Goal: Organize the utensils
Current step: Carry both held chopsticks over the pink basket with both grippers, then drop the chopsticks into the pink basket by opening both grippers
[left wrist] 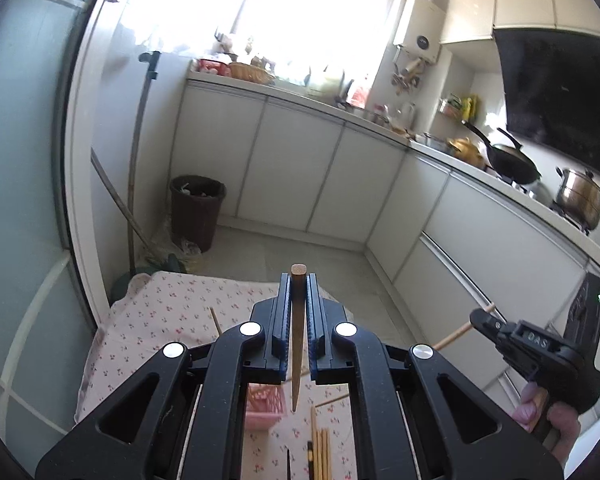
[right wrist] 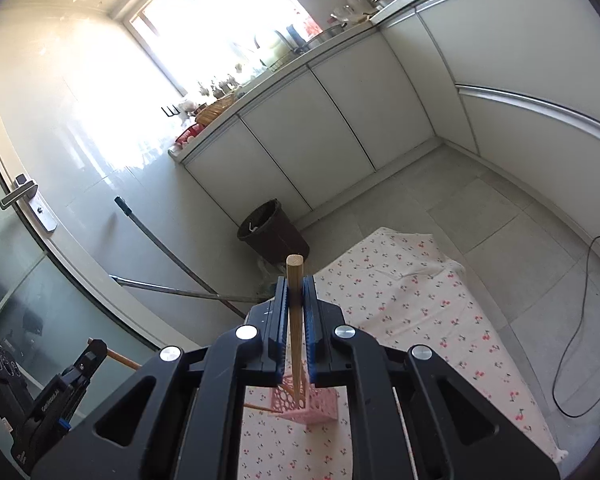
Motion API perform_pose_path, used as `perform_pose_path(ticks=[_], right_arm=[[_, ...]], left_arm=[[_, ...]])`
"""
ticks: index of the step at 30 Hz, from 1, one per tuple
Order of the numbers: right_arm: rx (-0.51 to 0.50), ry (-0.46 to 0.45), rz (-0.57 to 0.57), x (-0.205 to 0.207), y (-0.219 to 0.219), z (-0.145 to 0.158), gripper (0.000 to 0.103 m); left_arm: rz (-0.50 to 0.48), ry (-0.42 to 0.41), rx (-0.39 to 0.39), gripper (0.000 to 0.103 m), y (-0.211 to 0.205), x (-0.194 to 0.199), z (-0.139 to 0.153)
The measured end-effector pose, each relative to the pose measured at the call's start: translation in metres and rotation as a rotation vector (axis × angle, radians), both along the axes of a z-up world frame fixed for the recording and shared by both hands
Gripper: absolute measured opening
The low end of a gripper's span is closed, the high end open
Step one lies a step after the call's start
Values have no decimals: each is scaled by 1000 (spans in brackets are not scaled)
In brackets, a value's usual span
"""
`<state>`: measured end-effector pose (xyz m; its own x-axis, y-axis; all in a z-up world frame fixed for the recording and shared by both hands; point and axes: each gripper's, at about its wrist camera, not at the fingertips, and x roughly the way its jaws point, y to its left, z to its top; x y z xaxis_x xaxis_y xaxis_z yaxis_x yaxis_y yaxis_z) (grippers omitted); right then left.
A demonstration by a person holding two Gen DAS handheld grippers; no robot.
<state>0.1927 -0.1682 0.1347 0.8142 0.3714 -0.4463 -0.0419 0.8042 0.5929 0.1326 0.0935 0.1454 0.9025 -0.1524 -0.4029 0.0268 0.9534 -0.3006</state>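
While above the pink holder (right wrist: 306,402), both jaws clamped on chopsticks (left wrist: 298,334).

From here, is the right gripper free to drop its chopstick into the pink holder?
Probably yes: the right gripper holds its chopstick upright, tip just over the pink holder, with nothing between.

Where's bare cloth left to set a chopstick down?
Free: the cherry-print cloth beyond and right of the pink holder, out to its floor-side edge, and its far left corner in the left wrist view. Crowded: near edge, where the loose chopsticks lie beside the holder, under both grippers.
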Motion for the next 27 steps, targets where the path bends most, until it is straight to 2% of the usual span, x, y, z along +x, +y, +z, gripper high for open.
perform_pose_path(ticks=[5,8,9,12,15,22,25,27], right_arm=[[-4,22,12,20,17,-11,8],[-1,39,14,27,25,-20,8],[-2,40,12,29,27,-21,8],[-13,41,6,33,35,-24,8],[-39,43,-2,36,44,-27,8],[-73,75,-7,49,67,-45,8],[-63,108,18,55,77,-62,15],[-95,118,37,54,85,-69,15]], left_arm=[[55,69,-29,7,13,32,-28],[73,158,-52,8,24,52,-51],[87,175,-59,12,28,53,-56],[122,165,-72,21,41,47,-55],[148,153,-84,26,51,39,-51],[146,197,-98,28,52,42,-61],[132,219,-79,31,45,45,-68],[110,228,-57,31,37,44,-72]])
